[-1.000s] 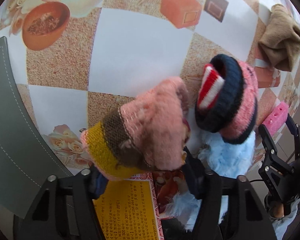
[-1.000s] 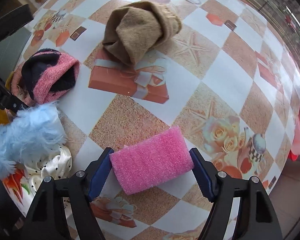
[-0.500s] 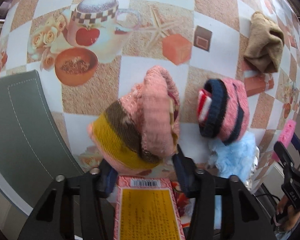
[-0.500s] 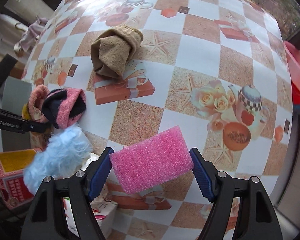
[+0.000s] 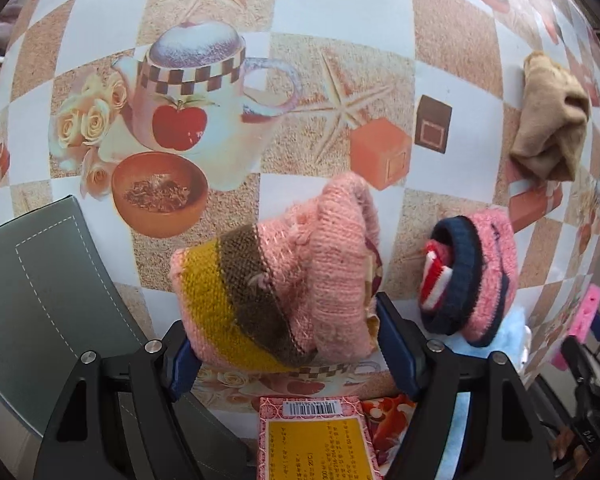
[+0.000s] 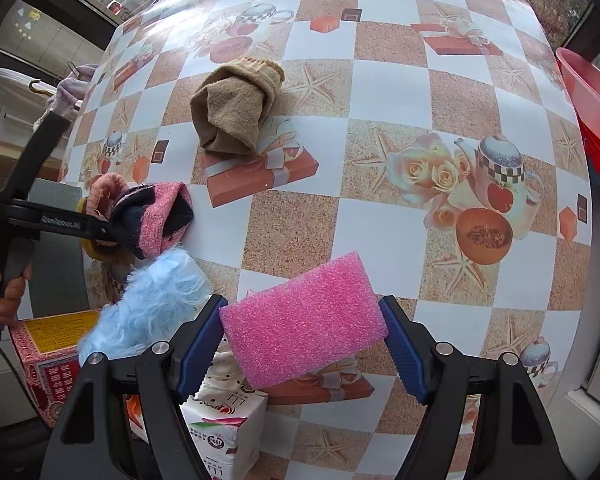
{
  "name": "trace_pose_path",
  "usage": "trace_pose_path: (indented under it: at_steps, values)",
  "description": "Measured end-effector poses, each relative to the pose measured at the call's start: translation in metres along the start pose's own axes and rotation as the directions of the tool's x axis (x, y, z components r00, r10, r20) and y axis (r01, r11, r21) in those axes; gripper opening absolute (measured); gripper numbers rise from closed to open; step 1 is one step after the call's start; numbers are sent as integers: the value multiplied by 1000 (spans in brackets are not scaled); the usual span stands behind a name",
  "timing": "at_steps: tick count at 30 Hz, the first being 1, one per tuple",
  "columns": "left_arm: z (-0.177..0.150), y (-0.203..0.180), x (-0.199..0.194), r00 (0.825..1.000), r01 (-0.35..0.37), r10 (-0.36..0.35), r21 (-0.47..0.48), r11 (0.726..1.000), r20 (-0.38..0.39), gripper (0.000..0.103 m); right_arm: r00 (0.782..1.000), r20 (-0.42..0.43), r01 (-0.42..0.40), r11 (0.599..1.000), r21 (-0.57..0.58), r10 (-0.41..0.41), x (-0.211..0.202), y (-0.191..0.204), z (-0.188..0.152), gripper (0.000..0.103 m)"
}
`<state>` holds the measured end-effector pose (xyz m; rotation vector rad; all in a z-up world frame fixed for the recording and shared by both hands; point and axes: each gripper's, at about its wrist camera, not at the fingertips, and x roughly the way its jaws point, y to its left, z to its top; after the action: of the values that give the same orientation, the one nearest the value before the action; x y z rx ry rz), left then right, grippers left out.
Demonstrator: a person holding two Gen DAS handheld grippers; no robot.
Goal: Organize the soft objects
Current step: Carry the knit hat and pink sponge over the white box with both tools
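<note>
Right now my left tool (image 5: 284, 344) is clamped on the pink knit hat (image 5: 284, 292) above the bench (image 5: 340, 12), my right tool (image 6: 302, 344) on the pink sponge (image 6: 300, 320). Both grips look shallow (soft stuff squirms), so either could slip free near the blue fluffy item (image 6: 152, 300).

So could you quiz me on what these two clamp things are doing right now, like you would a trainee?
1. True or false: the right gripper is shut on the pink sponge.
2. What does the left gripper hold?
A. the tan cloth
B. the pink knitted hat with yellow and brown bands
C. the fluffy blue item
3. Fill in: the tan cloth lies on the patterned ____.

Key: 1 true; 2 B; 3 tablecloth.
</note>
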<state>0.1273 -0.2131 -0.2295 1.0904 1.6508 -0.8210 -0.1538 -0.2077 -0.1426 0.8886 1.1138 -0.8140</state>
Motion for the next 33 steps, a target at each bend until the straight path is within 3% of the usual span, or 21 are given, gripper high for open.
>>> trace_pose_path:
  at_steps: [4,6,15,19,27,33]
  values:
    - [-3,-17,-9,997,-55,52,66,996,51,51,999,28,17,1000,12,-17,-8,0,-2,78]
    - [-4,-29,-17,993,-81,73,88,993,95,46,999,44,28,999,29,-29,-13,-1,-5,78]
    - [-40,-53,-65,959,-86,46,133,987,280,46,996,82,32,994,104,-41,-30,-2,-21,78]
    - [-74,-50,-85,940,-92,25,181,979,342,46,996,83,28,990,139,-40,-34,-3,-32,78]
    - [-128,-54,-114,907,-79,-40,263,961,419,46,993,102,35,982,185,-55,-47,11,-58,78]
    - [-173,-70,-129,892,-73,-106,372,925,439,46,990,108,62,970,235,-90,-53,22,-89,78]
